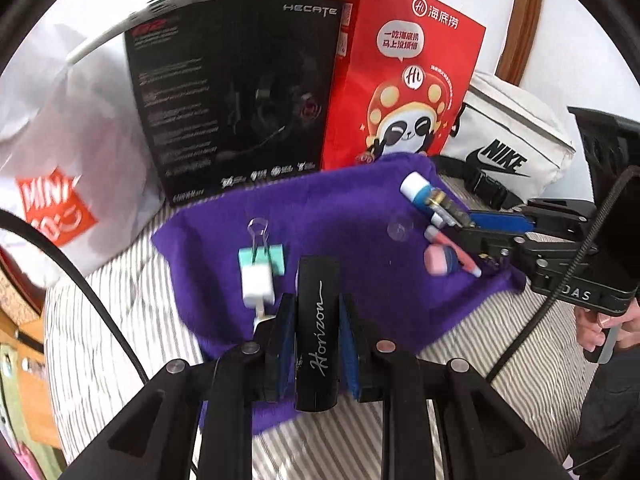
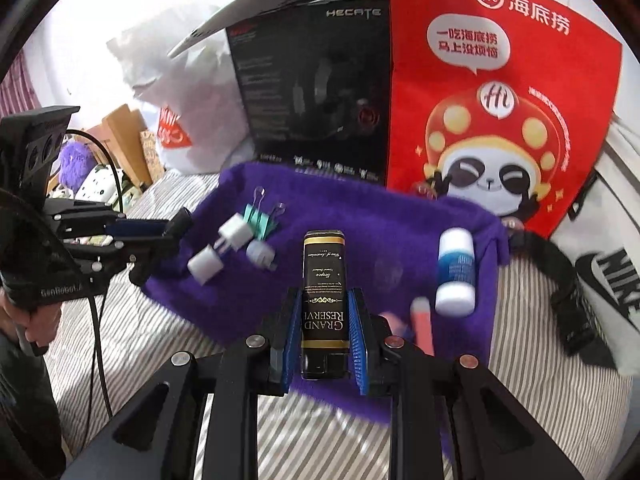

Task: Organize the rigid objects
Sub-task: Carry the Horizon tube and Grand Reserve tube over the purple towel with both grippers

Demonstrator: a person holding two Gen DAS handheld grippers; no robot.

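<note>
At lower centre of the left wrist view, the left hand-held gripper [image 1: 318, 332] is clamped on a black "Horizon" tube [image 1: 317, 320] above the purple cloth [image 1: 352, 200] on the striped bed [image 1: 120, 340]. In the right wrist view, the right hand-held gripper [image 2: 325, 334] grips a black "Grand Reserve" box [image 2: 323, 304] at lower centre. A white-and-blue bottle [image 2: 456, 270] lies at centre right, teal binder clips [image 2: 260, 220] and white plugs [image 2: 234, 236] at centre left

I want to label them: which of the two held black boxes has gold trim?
The Grand Reserve box in the right claw; the Horizon box is plain black.
</note>
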